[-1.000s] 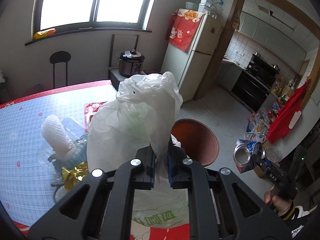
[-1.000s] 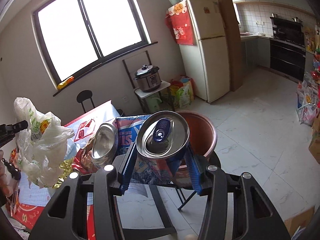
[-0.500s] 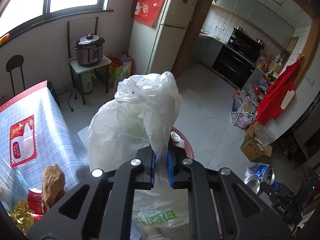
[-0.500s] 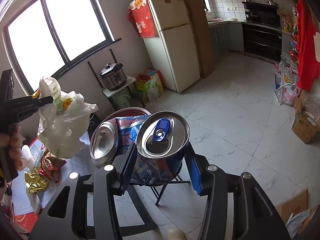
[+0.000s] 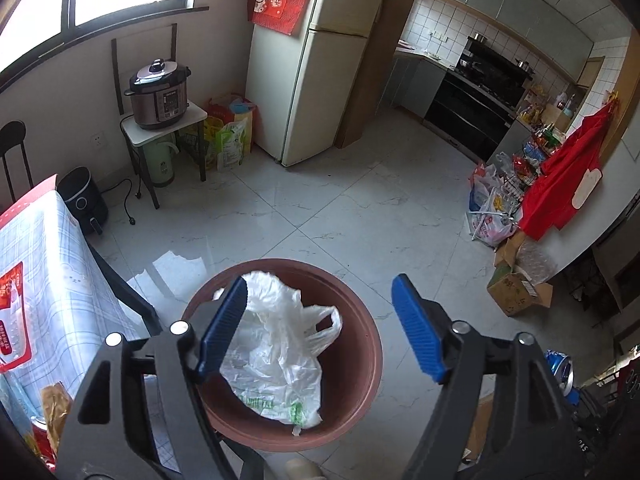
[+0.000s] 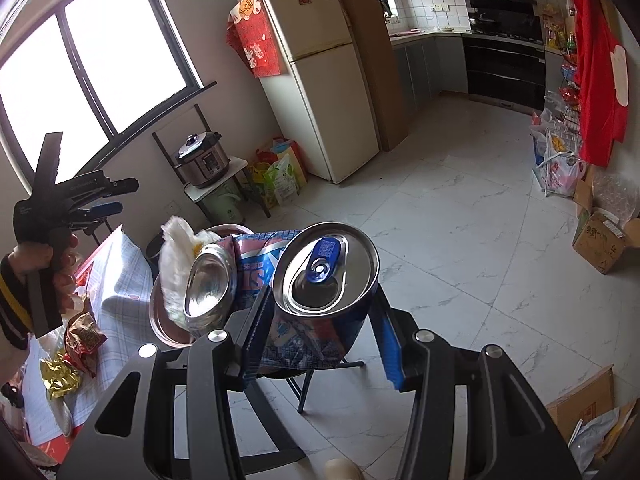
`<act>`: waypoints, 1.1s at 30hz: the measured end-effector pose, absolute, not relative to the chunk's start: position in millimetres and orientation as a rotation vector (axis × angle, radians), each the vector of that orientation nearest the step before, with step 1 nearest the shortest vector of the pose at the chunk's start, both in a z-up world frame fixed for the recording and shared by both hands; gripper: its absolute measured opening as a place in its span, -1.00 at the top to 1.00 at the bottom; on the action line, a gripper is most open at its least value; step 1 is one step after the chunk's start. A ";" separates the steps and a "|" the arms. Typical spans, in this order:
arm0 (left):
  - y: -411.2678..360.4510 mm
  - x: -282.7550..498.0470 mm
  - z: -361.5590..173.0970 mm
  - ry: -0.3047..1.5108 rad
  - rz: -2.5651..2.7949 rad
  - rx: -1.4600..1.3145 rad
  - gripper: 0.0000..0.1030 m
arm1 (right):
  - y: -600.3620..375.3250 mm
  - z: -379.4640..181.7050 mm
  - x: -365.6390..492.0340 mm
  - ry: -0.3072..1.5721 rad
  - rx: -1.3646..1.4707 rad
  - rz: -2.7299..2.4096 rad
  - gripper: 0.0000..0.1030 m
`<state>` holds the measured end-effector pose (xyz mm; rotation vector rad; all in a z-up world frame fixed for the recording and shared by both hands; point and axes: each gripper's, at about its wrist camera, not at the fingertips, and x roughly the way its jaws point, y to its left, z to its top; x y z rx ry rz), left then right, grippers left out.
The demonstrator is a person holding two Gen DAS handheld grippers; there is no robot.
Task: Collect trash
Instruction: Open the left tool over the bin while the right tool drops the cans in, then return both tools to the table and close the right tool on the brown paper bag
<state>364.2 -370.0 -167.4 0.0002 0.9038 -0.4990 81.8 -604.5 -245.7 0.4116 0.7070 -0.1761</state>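
One white plastic bag (image 5: 276,344) is lying inside the single brown basin (image 5: 360,360), crumpled against its near wall. The left gripper (image 5: 320,328) is hovering above that basin with its two blue jaws opening wide, nothing between them. The right gripper (image 6: 316,336) is clenching one crushed blue can (image 6: 320,280), folded so both of its silver ends are facing the camera. On the table (image 6: 128,276), near its edge beside the basin, two crumpled wrappers are sitting: one gold wrapper (image 6: 60,374) and one brown wrapper (image 6: 84,336).
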 end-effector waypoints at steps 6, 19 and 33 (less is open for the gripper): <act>-327.3 331.5 -141.6 0.844 -0.439 -0.029 -0.65 | -598.7 -236.3 104.3 0.686 0.384 -0.124 0.06; -140.0 195.4 -89.6 0.720 -0.035 -0.081 -0.89 | -521.6 -227.6 218.2 0.741 0.224 0.082 0.06; 10.8 48.0 -88.4 0.647 0.360 -0.270 -0.89 | -464.8 -193.7 268.1 0.726 0.186 0.149 -0.59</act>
